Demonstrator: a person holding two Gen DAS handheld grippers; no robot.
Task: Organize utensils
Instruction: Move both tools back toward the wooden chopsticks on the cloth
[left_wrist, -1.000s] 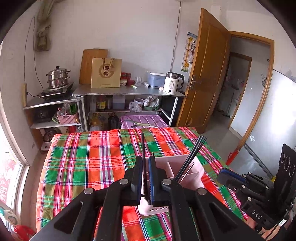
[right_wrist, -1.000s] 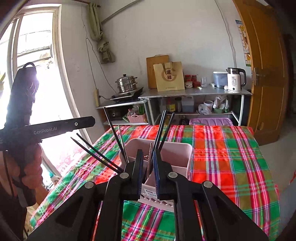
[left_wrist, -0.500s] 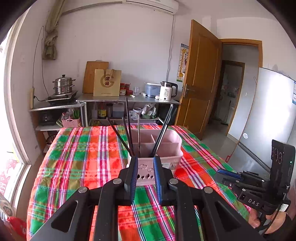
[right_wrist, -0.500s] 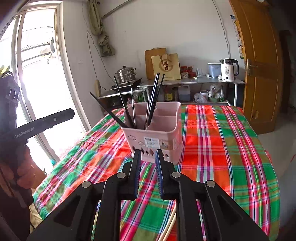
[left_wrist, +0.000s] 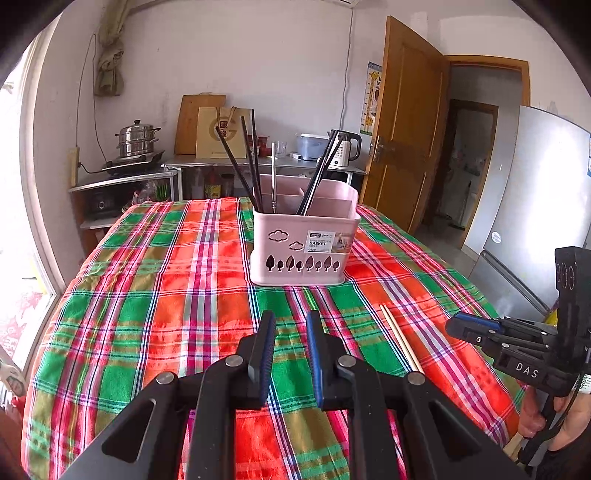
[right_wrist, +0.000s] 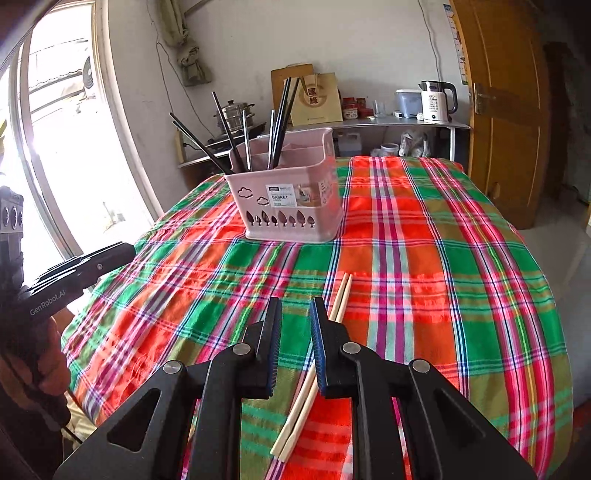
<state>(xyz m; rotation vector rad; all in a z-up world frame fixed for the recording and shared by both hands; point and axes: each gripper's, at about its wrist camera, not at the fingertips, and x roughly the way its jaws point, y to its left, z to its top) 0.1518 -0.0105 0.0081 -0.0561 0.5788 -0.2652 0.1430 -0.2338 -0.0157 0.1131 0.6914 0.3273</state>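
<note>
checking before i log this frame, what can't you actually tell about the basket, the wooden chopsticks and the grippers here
- Pink basket floor and utensil lower ends: hidden by its walls, both views.
- Small print on its label under "BASKET": too small.
- Wooden chopsticks: middle covered by the right gripper in the right view; near end behind the left gripper in the left view.
- Silver utensil: head hidden inside the basket, so its type is unclear.

Left gripper (left_wrist: 290, 328): bottom centre of its own view, jaws parted by a narrow gap, gripping nothing. Right gripper (right_wrist: 295, 314): bottom centre of its own view, jaws equally parted, empty.
</note>
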